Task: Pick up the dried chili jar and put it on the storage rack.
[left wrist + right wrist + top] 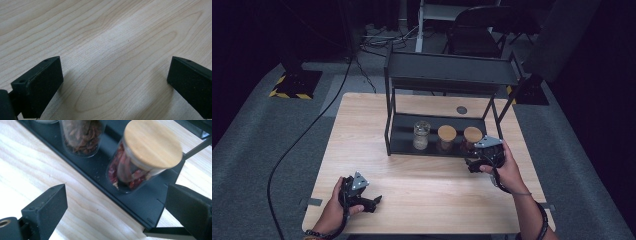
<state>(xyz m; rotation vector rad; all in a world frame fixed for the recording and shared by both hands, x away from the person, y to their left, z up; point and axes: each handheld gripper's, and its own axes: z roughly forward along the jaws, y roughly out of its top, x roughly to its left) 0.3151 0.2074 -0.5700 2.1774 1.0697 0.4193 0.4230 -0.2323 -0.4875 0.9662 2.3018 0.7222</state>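
Tongs wide open at the rack, jar with red contents within reach

Right tongs (475, 161) hang at the front right corner of the black rack (447, 72), jaws spread wide with nothing between them. Through the right gripper view, the jar with the wooden lid (147, 157) sits on the rack's lower shelf (140, 205), close ahead of the jaws and a little toward the right one; it holds red pieces, perhaps dried chilli. It is the rightmost of three jars on that shelf: a second wooden-lidded jar (446, 137) with brownish contents stands just beside it, and a clear glass jar (421, 135) further left.

Left tongs (373, 201) rest low over the bare table (427, 190) near the person's side, jaws likewise apart and empty.

Risks, as I judge them:
- The jar is off-centre between the jaws. Closing from here could push it sideways into its neighbour or tip it rather than clamp it
- The rack's right upright (497, 120) and the shelf's raised front edge stand near the right jaw; a level approach may catch on either and jolt the whole rack
- Glass is smooth and round, so a grip taken high, at the lid, might slip or pull the lid loose
- Lifting too steeply could knock the jar against the upper shelf
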